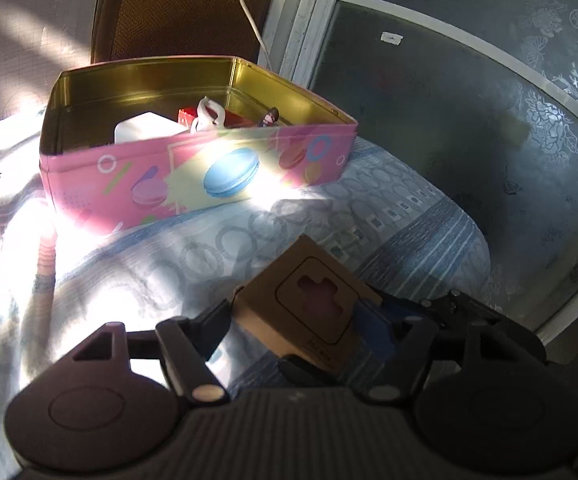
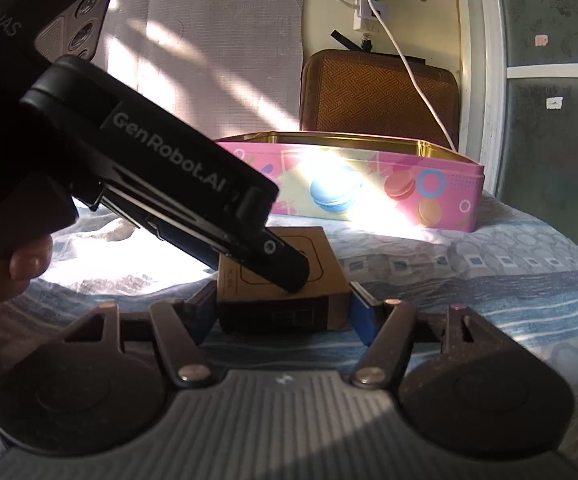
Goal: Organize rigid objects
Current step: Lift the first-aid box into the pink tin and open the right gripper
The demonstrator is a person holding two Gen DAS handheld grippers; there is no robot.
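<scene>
Brown cardboard box (image 1: 309, 300) with a cross-shaped cutout window on top.

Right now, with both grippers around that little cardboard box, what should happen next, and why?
Probably the left gripper should lift the cardboard box toward the open pink tin. Its fingers already seem to pinch the box, the right gripper stands open with gaps either side, and the tin behind already holds other items.
</scene>
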